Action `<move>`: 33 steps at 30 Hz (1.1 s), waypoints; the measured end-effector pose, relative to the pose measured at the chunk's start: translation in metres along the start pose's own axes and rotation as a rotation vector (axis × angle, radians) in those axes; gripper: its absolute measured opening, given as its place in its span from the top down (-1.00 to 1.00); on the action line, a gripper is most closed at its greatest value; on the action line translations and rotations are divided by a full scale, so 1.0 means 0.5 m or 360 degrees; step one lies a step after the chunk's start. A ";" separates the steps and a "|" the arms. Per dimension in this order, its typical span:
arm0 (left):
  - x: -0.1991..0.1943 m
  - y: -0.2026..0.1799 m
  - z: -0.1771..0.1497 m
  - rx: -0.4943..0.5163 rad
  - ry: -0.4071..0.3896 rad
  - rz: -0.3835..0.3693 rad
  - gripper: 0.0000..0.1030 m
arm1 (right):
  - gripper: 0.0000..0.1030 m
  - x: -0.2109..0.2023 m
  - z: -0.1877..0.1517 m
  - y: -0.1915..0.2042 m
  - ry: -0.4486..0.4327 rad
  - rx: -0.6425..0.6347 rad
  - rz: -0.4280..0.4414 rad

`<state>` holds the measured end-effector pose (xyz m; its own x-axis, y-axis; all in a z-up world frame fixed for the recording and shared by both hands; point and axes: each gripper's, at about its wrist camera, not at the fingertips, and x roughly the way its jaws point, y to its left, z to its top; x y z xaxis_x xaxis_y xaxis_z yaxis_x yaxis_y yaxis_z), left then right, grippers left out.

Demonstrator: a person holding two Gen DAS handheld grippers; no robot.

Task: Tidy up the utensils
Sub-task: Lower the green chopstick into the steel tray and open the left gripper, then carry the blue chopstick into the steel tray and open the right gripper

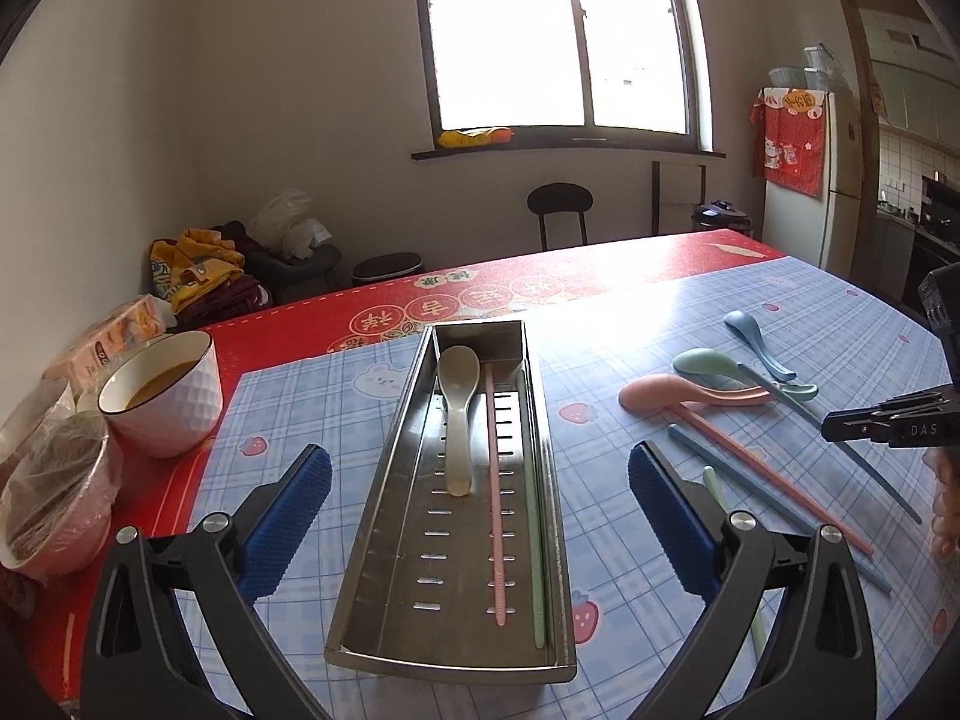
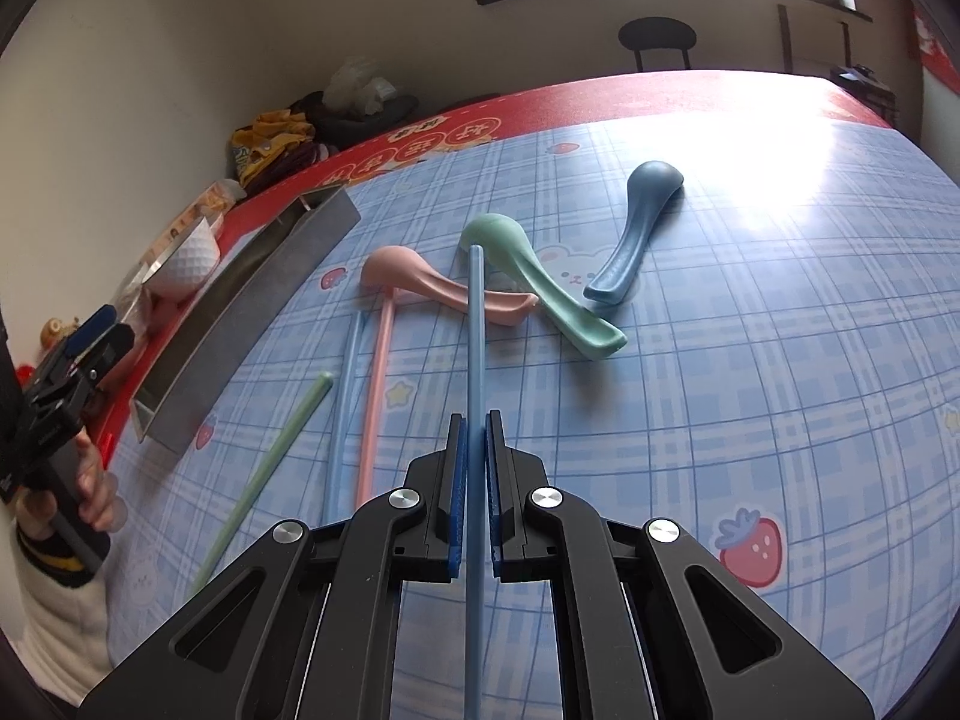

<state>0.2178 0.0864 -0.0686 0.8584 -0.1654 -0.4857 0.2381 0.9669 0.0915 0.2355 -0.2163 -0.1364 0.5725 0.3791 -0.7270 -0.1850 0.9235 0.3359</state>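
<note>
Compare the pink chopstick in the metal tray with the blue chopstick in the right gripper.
The slim pink chopstick lies flat inside the perforated steel tray, untouched; the slim blue chopstick is outside it, clamped between the right gripper pads. Colour differs, pink against blue. Both are long thin sticks of similar build.

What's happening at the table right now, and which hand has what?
The right gripper is shut on a blue chopstick, its far end over the green spoon. The left gripper hangs open over the metal tray, which already holds a cream spoon, a pink chopstick and a green chopstick. Still on the tablecloth: pink spoon, blue spoon, and three more chopsticks.
</note>
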 end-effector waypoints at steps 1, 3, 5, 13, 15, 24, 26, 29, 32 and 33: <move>-0.001 0.008 -0.001 -0.0027 -0.0004 -0.0014 -0.88 | 0.88 -0.001 0.006 0.006 0.0004 -0.0003 -0.0003; -0.001 0.021 0.001 -0.0085 -0.0003 -0.0027 -0.88 | 0.88 -0.005 0.023 0.018 0.0001 0.0012 0.0027; -0.003 0.032 0.001 -0.0128 -0.0010 -0.0012 -0.88 | 0.88 -0.005 0.044 0.032 -0.0007 0.0045 0.0061; -0.011 0.074 0.003 -0.0263 -0.0027 0.0069 -0.88 | 0.88 0.063 0.146 0.143 0.0034 0.0135 0.0228; -0.012 0.082 0.002 -0.0285 -0.0030 0.0085 -0.88 | 0.88 0.091 0.167 0.173 0.0062 0.0182 0.0267; -0.007 0.119 -0.003 -0.0395 -0.0003 0.0131 -0.88 | 0.88 0.210 0.209 0.232 0.0191 0.0609 0.0344; -0.008 0.124 -0.003 -0.0416 -0.0002 0.0132 -0.88 | 0.88 0.231 0.211 0.235 0.0212 0.0707 0.0341; -0.007 0.128 -0.003 -0.0429 0.0001 0.0145 -0.88 | 0.88 0.249 0.214 0.244 0.0221 0.0793 0.0335; -0.003 0.128 -0.003 -0.0430 0.0014 0.0150 -0.88 | 0.88 0.261 0.216 0.251 0.0231 0.0842 0.0325; -0.003 0.126 -0.003 -0.0428 0.0019 0.0153 -0.88 | 0.88 0.263 0.215 0.252 0.0237 0.0853 0.0319</move>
<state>0.2308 0.1479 -0.0633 0.8653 -0.0697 -0.4963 0.0255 0.9951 -0.0953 0.3732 -0.0561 -0.1255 0.4426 0.5833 -0.6811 0.1732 0.6897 0.7031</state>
